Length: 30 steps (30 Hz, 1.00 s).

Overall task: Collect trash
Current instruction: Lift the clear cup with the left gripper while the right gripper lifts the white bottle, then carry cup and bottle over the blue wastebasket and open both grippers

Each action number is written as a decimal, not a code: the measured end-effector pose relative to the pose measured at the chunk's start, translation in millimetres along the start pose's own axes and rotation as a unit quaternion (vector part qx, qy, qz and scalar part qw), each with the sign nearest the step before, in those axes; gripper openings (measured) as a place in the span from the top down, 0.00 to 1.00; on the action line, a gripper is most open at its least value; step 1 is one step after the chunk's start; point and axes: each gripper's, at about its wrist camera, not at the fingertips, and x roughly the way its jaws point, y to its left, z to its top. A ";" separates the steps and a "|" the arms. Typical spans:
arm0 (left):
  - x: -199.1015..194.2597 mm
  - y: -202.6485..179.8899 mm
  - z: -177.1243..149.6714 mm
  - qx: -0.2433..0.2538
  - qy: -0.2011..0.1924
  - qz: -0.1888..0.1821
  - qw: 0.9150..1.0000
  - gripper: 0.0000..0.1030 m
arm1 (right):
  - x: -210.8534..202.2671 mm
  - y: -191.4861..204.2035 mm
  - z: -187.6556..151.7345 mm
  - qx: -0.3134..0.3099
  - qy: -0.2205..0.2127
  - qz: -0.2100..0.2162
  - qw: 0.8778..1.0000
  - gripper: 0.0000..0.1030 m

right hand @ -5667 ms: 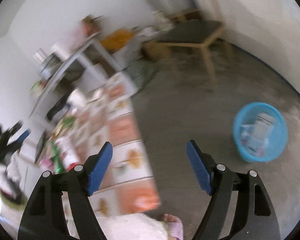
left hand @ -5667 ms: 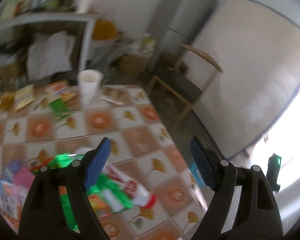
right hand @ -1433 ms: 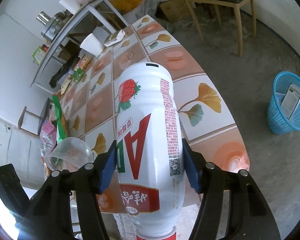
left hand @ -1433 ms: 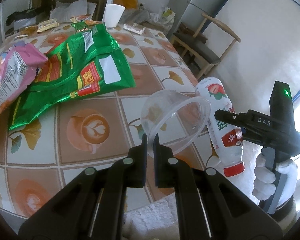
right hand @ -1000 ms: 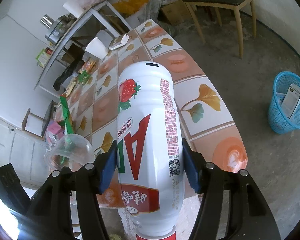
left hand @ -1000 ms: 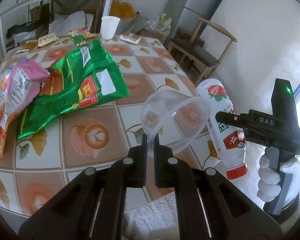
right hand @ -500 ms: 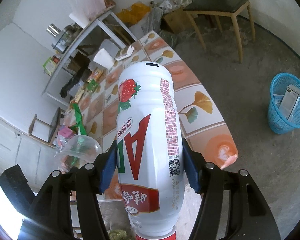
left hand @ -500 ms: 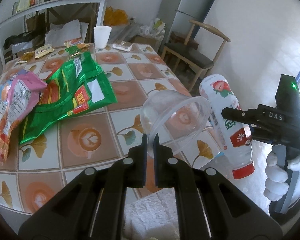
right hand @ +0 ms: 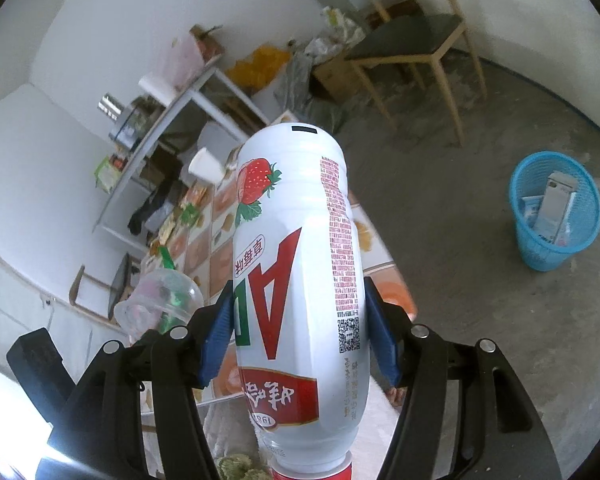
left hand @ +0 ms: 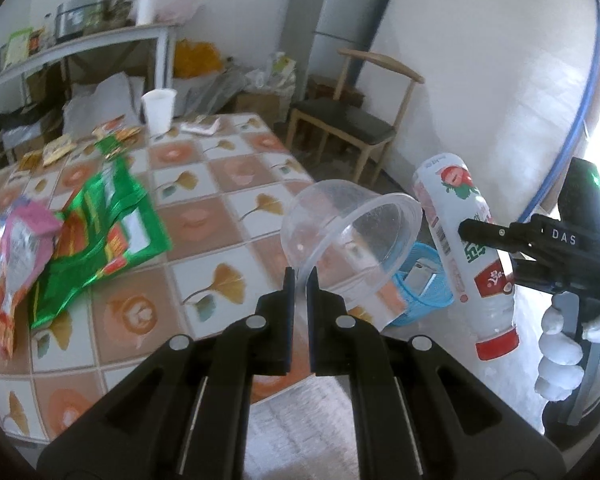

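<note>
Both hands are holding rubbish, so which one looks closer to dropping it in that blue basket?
Probably the right tool: its strawberry bottle faces open floor toward the blue basket. The left tool, pinching the clear cup, hangs at the table edge.

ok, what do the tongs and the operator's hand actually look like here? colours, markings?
Both tongs are black plastic frames with silver rivets and triangular cutouts. The right tongs carry blue finger pads. Seen from the left wrist view, the right unit's black body is printed "DAS" in white, shows a green LED and has a grey handle gripped by a white-gloved hand. No cables visible.
</note>
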 end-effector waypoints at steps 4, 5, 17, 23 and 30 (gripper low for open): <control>4.6 -28.3 15.8 0.025 0.001 -0.035 0.999 0.96 | -29.7 -24.7 3.3 0.024 -0.029 -0.016 0.999 0.43; 6.9 -34.0 19.8 0.029 0.003 -0.043 0.999 0.96 | -35.6 -29.6 3.6 0.028 -0.034 -0.020 0.999 0.43; 107.5 -166.7 72.2 0.143 0.098 -0.145 0.974 0.96 | -115.7 -159.1 4.3 0.166 -0.109 -0.069 0.978 0.43; 200.0 -214.3 71.6 0.147 0.194 -0.150 0.958 0.96 | -99.8 -230.1 2.6 0.249 -0.094 -0.057 0.962 0.43; 299.5 -262.9 77.7 0.112 0.260 -0.159 0.946 0.96 | -60.9 -303.4 32.1 0.344 -0.079 -0.026 0.935 0.42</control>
